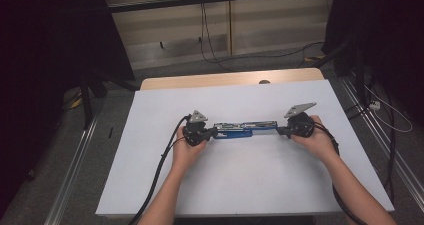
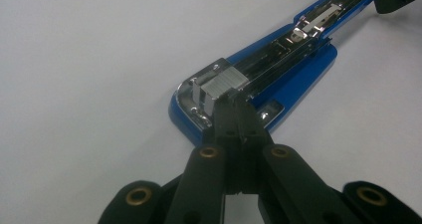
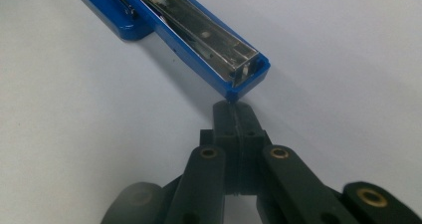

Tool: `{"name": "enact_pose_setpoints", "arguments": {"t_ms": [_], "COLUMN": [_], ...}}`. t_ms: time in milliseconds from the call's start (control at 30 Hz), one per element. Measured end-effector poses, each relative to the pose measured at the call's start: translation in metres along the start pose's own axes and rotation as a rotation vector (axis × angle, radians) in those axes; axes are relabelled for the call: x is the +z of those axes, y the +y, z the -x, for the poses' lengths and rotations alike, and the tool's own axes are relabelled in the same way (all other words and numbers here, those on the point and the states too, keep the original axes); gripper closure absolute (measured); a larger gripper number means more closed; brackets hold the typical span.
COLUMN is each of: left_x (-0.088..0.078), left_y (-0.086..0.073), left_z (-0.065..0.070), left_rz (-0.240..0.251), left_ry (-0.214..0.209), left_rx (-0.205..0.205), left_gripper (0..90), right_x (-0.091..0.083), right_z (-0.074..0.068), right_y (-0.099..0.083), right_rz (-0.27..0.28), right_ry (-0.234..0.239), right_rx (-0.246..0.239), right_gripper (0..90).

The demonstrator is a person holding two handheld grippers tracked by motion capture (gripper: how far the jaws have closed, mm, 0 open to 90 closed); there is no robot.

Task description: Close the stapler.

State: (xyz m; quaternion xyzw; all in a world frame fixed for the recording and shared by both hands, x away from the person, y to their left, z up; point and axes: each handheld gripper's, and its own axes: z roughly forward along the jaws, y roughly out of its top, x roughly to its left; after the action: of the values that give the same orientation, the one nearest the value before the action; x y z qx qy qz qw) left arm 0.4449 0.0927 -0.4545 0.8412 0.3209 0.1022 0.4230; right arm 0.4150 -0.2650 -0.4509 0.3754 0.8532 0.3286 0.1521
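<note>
The stapler [image 1: 243,128] is blue plastic with a bright metal staple channel. It lies swung fully open and flat on the white table, stretched in one line from 9 o'clock to 3 o'clock, just below the table's centre. The wider blue base with the metal head [image 2: 219,84] forms the 9 o'clock half. The narrow open-channel arm [image 3: 209,40] forms the 3 o'clock half.
</note>
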Motion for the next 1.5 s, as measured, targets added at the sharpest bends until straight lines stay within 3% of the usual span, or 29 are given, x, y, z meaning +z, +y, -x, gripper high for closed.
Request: {"name": "enact_pose_setpoints", "arguments": {"t_ms": [500, 1233, 1500], "left_x": [0.002, 0.002, 0.002], "left_y": [-0.001, -0.001, -0.001], "left_z": [0.002, 0.002, 0.002], "left_rz": [0.015, 0.015, 0.019], "left_ry": [0.002, 0.002, -0.018], "left_rx": [-0.004, -0.007, -0.023], "left_gripper": [90.0, 90.0, 90.0], "right_x": [0.001, -0.002, 0.002], "right_z": [-0.001, -0.005, -0.007], "right_y": [0.0, 0.013, 0.01], "right_rz": [0.005, 0.062, 0.06], "right_ry": [0.012, 0.023, 0.033], "right_rx": [0.004, 0.003, 0.003], "right_gripper": [90.0, 90.0, 90.0]}}
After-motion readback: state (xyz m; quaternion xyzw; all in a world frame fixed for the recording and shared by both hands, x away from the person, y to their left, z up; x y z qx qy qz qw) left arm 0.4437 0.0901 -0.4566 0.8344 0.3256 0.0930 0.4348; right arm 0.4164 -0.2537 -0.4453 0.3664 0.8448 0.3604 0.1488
